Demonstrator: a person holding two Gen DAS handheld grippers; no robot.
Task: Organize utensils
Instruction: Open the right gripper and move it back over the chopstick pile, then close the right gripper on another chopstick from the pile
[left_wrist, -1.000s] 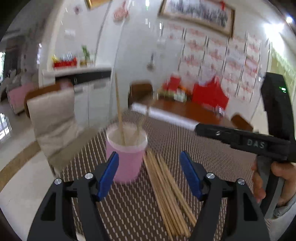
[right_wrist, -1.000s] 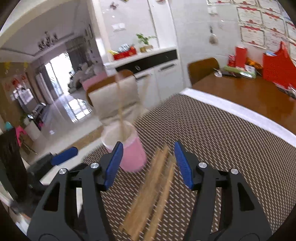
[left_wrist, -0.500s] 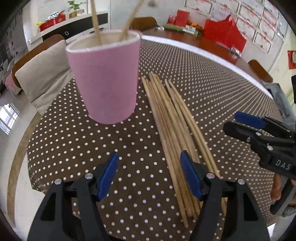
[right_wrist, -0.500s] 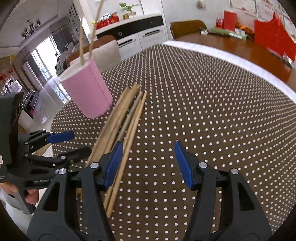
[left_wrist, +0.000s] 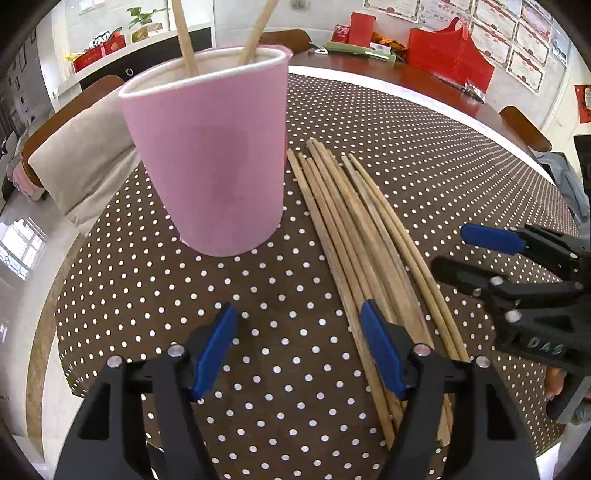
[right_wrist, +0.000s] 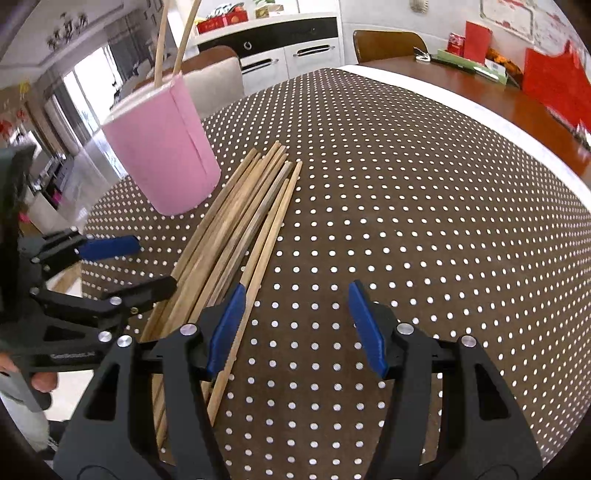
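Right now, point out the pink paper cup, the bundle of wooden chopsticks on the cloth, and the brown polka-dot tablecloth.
pink paper cup (left_wrist: 214, 166), left wrist view, front wall.
bundle of wooden chopsticks (right_wrist: 236, 221), right wrist view, mid-length.
brown polka-dot tablecloth (right_wrist: 406, 192), right wrist view, bare patch.

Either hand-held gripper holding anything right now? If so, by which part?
Nothing is held. The left hand-held gripper and right hand-held gripper are both open over the tablecloth, with the chopsticks lying loose beside the pink cup.

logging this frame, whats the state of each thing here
cup: upright, two chopsticks in it
chopsticks: loose bundle lying flat beside cup
left gripper: open, empty
right gripper: open, empty
cloth: spread flat
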